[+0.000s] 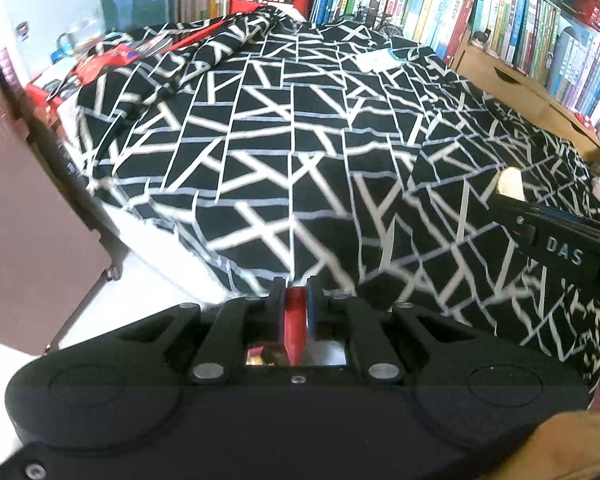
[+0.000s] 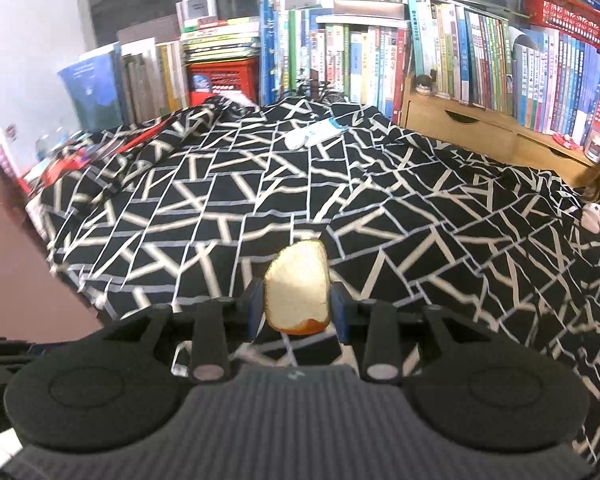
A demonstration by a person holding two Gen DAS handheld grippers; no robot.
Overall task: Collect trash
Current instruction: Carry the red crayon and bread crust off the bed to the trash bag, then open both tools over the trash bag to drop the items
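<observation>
Gripping red scrap [image 1: 295, 320], left gripper [image 1: 295, 298] has jaws pinched tight on it, low over black-and-white cloth [image 1: 260, 140]. Right gripper [image 2: 297, 306] partly closed, blue pads squeezing pale peel chunk [image 2: 298, 286], orange edge at bottom, held above same cloth. White packet [image 2: 314, 133] lying far back on cloth, near books [image 2: 380, 68]. Red crate [image 2: 224, 76] back there too. Pink case [image 1: 28, 220] off left side.

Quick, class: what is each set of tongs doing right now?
Left tongs: shut on a thin red scrap.
Right tongs: shut on a piece of orange peel.
</observation>
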